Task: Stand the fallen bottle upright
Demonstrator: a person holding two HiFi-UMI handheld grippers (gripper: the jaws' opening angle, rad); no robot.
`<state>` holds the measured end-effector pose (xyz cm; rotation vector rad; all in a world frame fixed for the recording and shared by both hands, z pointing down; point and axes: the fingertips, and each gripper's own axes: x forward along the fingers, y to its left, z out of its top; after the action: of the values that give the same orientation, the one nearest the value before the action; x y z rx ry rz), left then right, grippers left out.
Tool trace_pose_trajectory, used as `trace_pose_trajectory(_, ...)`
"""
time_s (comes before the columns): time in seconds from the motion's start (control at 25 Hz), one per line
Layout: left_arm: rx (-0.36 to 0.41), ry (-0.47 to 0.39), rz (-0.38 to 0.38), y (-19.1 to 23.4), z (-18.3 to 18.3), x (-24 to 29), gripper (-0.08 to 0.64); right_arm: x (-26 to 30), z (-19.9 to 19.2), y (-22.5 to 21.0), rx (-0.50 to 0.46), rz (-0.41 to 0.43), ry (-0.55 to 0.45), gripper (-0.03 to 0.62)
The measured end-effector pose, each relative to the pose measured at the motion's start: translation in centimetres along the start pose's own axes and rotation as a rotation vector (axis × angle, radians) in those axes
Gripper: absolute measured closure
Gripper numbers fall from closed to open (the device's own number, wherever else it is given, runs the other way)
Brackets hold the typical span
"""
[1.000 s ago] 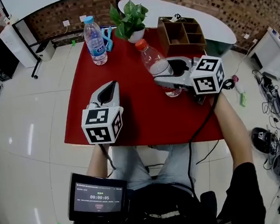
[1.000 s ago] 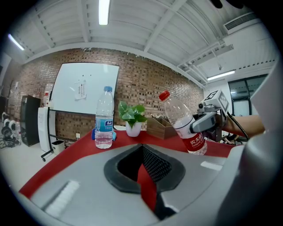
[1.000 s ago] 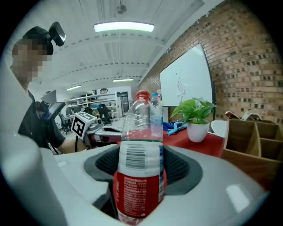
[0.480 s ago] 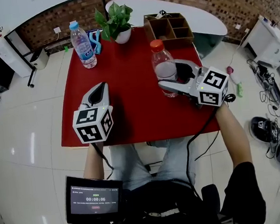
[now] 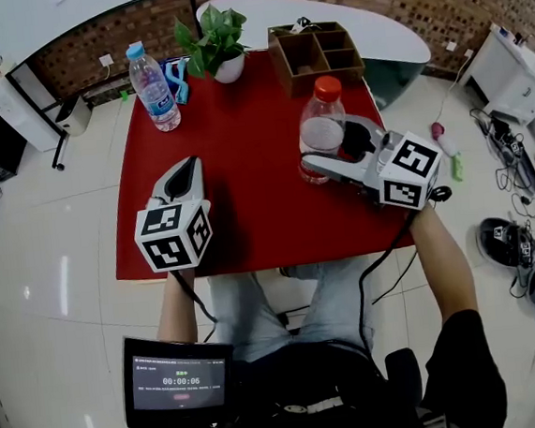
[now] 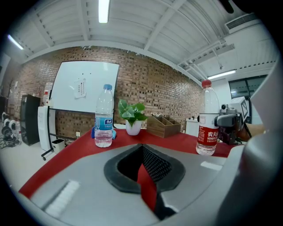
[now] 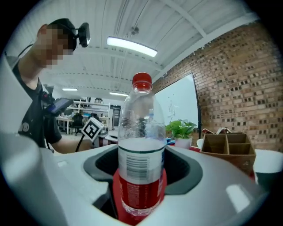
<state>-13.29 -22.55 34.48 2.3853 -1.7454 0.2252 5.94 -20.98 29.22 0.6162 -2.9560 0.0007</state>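
A clear bottle [image 5: 321, 130] with a red cap and red label stands nearly upright on the red table [image 5: 249, 215], right of centre. My right gripper [image 5: 313, 155] is shut on its lower body, one jaw on each side. In the right gripper view the bottle [image 7: 140, 132] fills the space between the jaws. My left gripper [image 5: 186, 166] hovers over the table's left half, shut and empty, well apart from the bottle. From the left gripper view the held bottle [image 6: 207, 126] stands at the right.
A second bottle [image 5: 152, 86] with a blue label stands upright at the far left corner. A potted plant [image 5: 218, 44] and a wooden organiser [image 5: 313, 49] line the far edge. A small screen [image 5: 175, 377] sits at the person's lap.
The right gripper has swung the red-capped bottle from a leftward lean to nearly upright and carried it a little to the right. The left gripper stayed put.
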Motion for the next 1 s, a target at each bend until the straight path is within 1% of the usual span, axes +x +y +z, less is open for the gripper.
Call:
trace_pose_trajectory(0.08,-0.001,-0.001,0.001,0.0,0.0,0.0,0.554,0.8,1.1,0.3,0.04,0.013,-0.05,0.29)
trace_pose_trajectory(0.16,-0.001,-0.002,0.001,0.0,0.0,0.1,0.554,1.9,1.6,0.7,0.052,0.022,-0.067,0.29)
trace_pose_trajectory(0.24,-0.001,-0.002,0.002,0.0,0.0,0.1,0.554,3.2,1.2,1.3,0.036,0.037,-0.046,0.29)
trace_pose_trajectory(0.36,-0.001,-0.002,0.0,0.0,-0.1,0.0,0.554,4.3,-0.5,2.1,0.007,0.043,0.005,0.29)
trace_pose_trajectory(0.48,0.0,-0.003,-0.002,0.0,0.0,0.0,0.554,3.9,-0.8,2.3,0.014,0.037,-0.015,0.288)
trace_pose_trajectory(0.68,0.0,-0.002,0.001,0.1,0.1,0.0,0.554,3.6,-0.6,2.4,-0.001,0.052,-0.046,0.287)
trace_pose_trajectory(0.88,-0.002,0.001,0.0,0.1,-0.1,0.1,0.554,3.2,-0.1,2.8,0.043,0.088,-0.088,0.284)
trace_pose_trajectory(1.0,-0.001,0.001,0.001,0.1,-0.1,0.1,0.554,2.7,0.9,3.2,0.049,0.107,-0.129,0.276)
